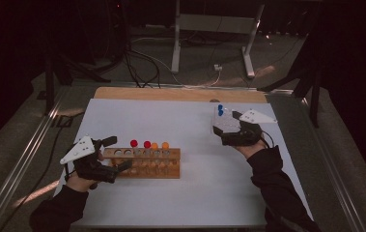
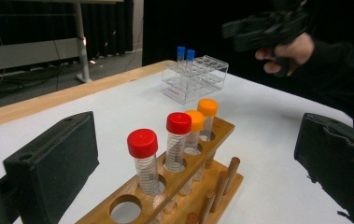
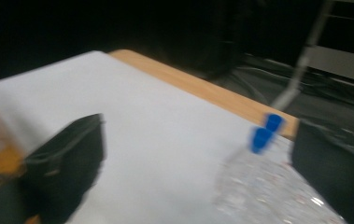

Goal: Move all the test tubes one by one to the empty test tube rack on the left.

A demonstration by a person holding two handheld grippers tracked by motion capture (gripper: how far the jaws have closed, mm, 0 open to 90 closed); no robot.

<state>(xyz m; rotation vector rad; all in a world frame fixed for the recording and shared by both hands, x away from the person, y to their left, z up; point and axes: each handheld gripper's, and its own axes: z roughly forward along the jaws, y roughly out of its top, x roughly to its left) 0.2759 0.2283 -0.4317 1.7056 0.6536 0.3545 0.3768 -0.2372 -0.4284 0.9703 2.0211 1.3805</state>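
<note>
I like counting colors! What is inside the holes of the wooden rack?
The wooden rack holds four tubes in a row: two red-capped tubes, then two orange-capped tubes. The nearest hole is empty. The tubes' bottoms are covered by the wood.

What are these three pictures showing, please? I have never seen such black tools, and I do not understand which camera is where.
A person sits at a white table and holds a hand tool in each hand: the left gripper and the right gripper. Each has two black jaws. The high view looks down from above the person. The other two cameras ride on the grippers and look along their jaws. On the table stands a wooden rack holding two red-capped tubes and two orange-capped tubes. Farther away is a clear plastic rack holding two blue-capped tubes. Both grippers are open and hold nothing; the right gripper view is blurred.
</note>
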